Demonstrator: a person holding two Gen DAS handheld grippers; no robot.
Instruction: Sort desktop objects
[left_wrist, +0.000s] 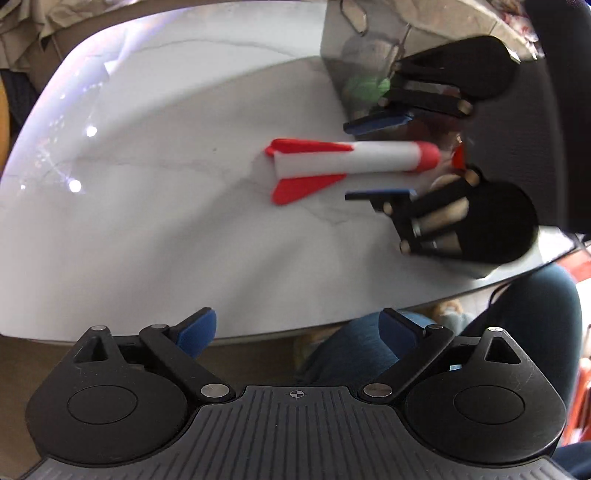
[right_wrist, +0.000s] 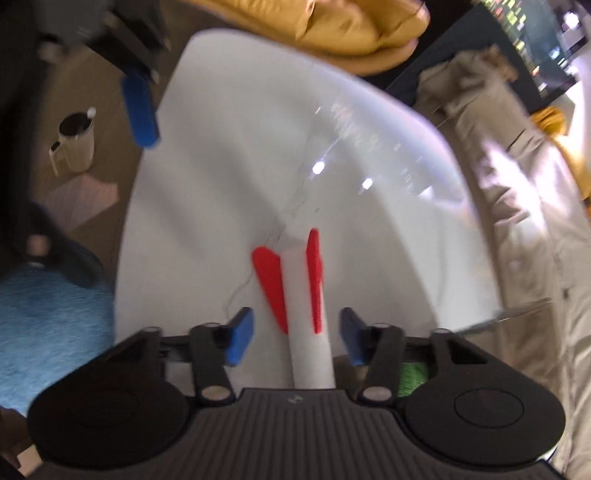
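Note:
A toy rocket (left_wrist: 354, 160) with a white body, red fins and a red nose lies flat on the white marble table (left_wrist: 147, 221). My right gripper (left_wrist: 380, 158) reaches in from the right and straddles the rocket's nose end. In the right wrist view the rocket (right_wrist: 308, 332) runs between the blue pads (right_wrist: 240, 338), with a gap on each side, so the right gripper (right_wrist: 295, 338) is open around it. My left gripper (left_wrist: 295, 328) hangs wide open over the table's near edge, holding nothing. One of its blue fingers (right_wrist: 140, 110) shows at the upper left of the right wrist view.
A clear container (left_wrist: 351, 48) holding something green (left_wrist: 365, 86) stands just behind the right gripper. A person's legs in jeans (left_wrist: 354, 350) are below the table edge. A mug (right_wrist: 74, 144) sits on the floor; a yellow cushion (right_wrist: 351, 26) and beige cloth (right_wrist: 517, 240) border the table.

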